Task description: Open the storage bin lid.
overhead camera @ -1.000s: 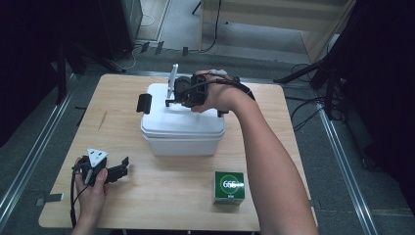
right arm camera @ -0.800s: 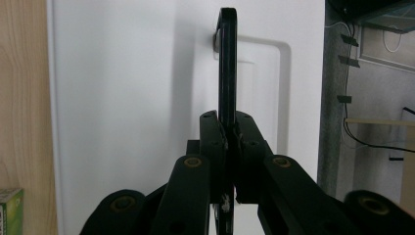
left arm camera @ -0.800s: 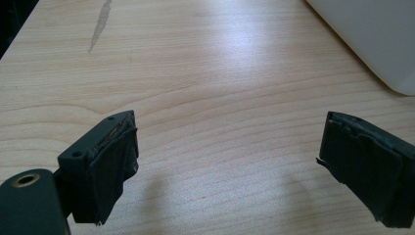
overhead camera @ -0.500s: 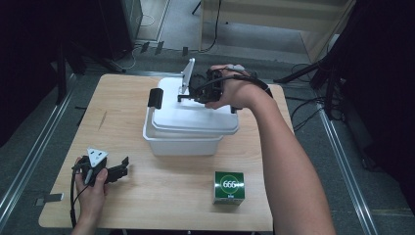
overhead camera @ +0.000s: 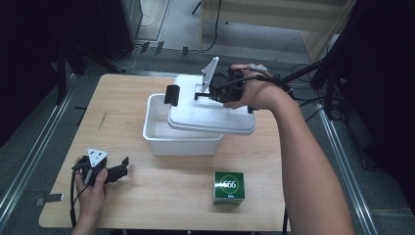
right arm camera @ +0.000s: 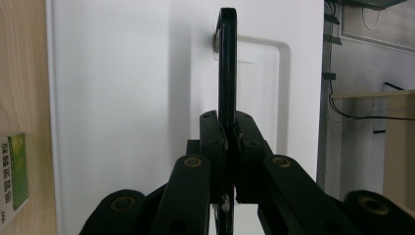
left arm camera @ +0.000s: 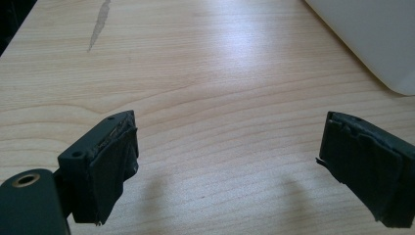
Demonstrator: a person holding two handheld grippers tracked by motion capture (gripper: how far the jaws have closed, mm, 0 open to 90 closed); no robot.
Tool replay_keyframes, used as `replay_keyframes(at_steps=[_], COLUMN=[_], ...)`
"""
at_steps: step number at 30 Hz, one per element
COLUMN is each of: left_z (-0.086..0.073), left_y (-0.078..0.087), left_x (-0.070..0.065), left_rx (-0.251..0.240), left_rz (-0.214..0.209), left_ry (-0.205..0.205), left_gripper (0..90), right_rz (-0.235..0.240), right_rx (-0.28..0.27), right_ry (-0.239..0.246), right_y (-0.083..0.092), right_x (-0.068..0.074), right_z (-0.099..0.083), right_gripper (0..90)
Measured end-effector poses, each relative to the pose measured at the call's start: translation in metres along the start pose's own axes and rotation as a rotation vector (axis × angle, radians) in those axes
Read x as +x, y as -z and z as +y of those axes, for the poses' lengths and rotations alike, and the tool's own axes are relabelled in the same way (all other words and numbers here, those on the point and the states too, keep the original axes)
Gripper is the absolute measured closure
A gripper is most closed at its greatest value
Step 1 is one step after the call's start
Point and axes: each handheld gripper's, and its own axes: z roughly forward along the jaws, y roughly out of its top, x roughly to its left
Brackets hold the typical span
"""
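A white plastic box (overhead camera: 181,139) stands mid-table, its inside showing on the left. Its white lid (overhead camera: 210,117) hangs tilted over the box's right part, clear of the rim. My right gripper (overhead camera: 208,94) is shut on the lid's black handle (overhead camera: 172,94). In the right gripper view the jaws (right arm camera: 228,132) pinch the thin black handle (right arm camera: 227,63) against the white lid (right arm camera: 122,98). My left gripper (overhead camera: 123,166) rests on the table at the near left, open. In the left gripper view its jaws (left arm camera: 230,161) stand wide apart over bare wood, with the box's corner (left arm camera: 372,39) beyond.
A green carton (overhead camera: 229,187) marked 666 stands near the front edge, right of centre; its side is at the left of the right gripper view (right arm camera: 12,171). The wooden table (overhead camera: 112,112) has bare room to the left of the box. Dark stands and cables surround the table.
The right hand has raised the lid off the box and carried it to the right, exposing the box's inside. The left gripper has stayed put.
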Motion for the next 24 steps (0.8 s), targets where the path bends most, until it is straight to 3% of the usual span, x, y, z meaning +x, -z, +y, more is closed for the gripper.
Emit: replay_keyframes(at_steps=[24], left_z=[0.0], left_y=[0.0], left_x=[0.0], left_rx=[-0.006], left_rz=[0.001], left_ry=[0.0], left_gripper=[8.2], right_rz=[-0.028], right_rx=[0.042], right_ry=[-0.077], right_y=[0.024], right_x=[0.007], right_z=[-0.066], right_gripper=[85.6])
